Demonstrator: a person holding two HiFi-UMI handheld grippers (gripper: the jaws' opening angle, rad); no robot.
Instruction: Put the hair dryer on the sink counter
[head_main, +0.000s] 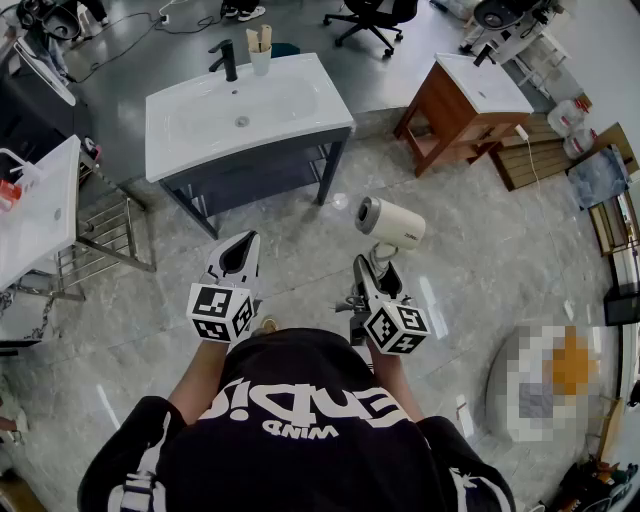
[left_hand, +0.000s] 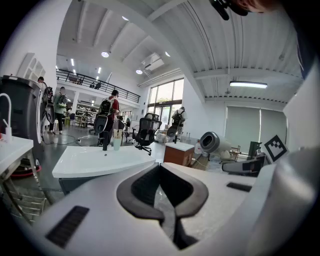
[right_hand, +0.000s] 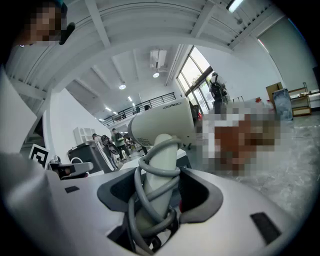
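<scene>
The cream hair dryer (head_main: 392, 222) is up in the air over the floor, its handle wrapped in grey cord. My right gripper (head_main: 378, 264) is shut on that handle from below. In the right gripper view the hair dryer (right_hand: 162, 122) stands upright between the jaws of the right gripper (right_hand: 162, 176). The white sink counter (head_main: 200, 125) stands ahead and to the left, well apart from the dryer. My left gripper (head_main: 240, 246) hovers beside the right one, shut and empty. From the left gripper (left_hand: 160, 172) I see the sink counter (left_hand: 95, 160) ahead and the hair dryer (left_hand: 212, 142) to the right.
A black faucet (head_main: 226, 60) and a cup (head_main: 260, 52) stand at the counter's back edge. A wooden vanity (head_main: 455, 115) is at the right, another white counter (head_main: 40, 210) with a metal rack (head_main: 100, 235) at the left. An office chair (head_main: 375, 20) stands behind.
</scene>
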